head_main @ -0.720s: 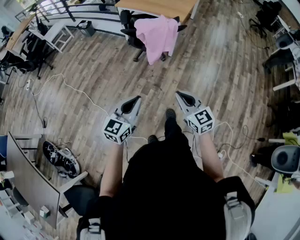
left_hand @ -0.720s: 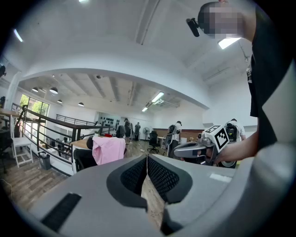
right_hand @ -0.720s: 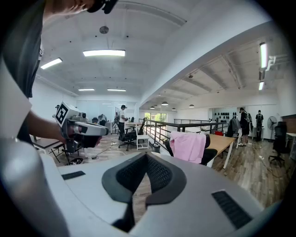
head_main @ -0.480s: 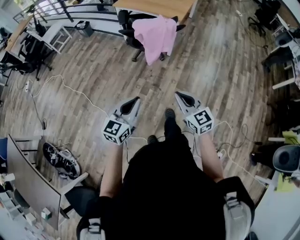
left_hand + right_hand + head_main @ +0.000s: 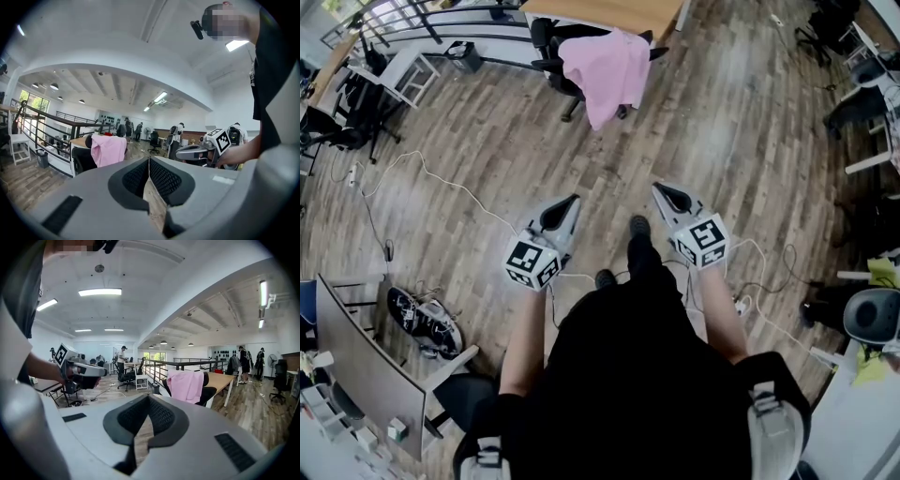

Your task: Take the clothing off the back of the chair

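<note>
Clothing (image 5: 605, 70), one pink piece, drapes one chair (image 5: 549, 54); two tools (image 5: 572, 199) (image 5: 657, 188) closed.

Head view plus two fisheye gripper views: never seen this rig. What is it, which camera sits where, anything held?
No robot: a person holds a two-jaw gripper in each hand. The head view comes from a camera on their head, looking down: the left gripper and right gripper point ahead over a wooden floor. The other two come from wide-angle cameras riding on each gripper, looking along its jaws. Both are shut and empty. Ahead, apart from them, a pink garment hangs over a black chair by a desk. A cable and shoes lie on the floor.
</note>
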A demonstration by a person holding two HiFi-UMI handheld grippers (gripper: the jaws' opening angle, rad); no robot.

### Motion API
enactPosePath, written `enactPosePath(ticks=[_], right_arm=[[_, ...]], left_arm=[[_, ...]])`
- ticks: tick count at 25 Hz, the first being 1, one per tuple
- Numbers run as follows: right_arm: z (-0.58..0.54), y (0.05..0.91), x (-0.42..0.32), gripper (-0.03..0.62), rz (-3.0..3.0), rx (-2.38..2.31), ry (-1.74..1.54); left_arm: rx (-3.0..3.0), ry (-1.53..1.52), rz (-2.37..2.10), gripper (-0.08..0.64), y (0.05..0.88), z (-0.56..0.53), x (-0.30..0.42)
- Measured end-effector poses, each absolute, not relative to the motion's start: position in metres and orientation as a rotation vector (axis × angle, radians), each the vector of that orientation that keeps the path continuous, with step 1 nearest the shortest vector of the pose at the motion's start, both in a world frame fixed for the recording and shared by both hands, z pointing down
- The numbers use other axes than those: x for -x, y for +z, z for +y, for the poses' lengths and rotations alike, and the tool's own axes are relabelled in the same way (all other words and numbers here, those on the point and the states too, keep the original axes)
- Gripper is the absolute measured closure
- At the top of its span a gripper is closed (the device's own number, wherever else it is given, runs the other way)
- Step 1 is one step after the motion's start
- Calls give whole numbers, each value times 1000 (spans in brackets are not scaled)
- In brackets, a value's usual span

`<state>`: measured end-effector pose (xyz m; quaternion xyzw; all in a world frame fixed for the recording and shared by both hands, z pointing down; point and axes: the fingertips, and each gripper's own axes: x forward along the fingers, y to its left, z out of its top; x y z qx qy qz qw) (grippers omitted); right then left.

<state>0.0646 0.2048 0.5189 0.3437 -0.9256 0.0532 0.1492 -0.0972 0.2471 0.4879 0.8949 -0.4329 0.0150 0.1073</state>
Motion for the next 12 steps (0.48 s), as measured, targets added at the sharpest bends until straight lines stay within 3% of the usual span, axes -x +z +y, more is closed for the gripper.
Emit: enactPosePath(ticks=[12], right_arm=[[145,528,-83,595,-2645,-978,167]], left_arm=[[-2581,51,-1286,554,495,190,91]])
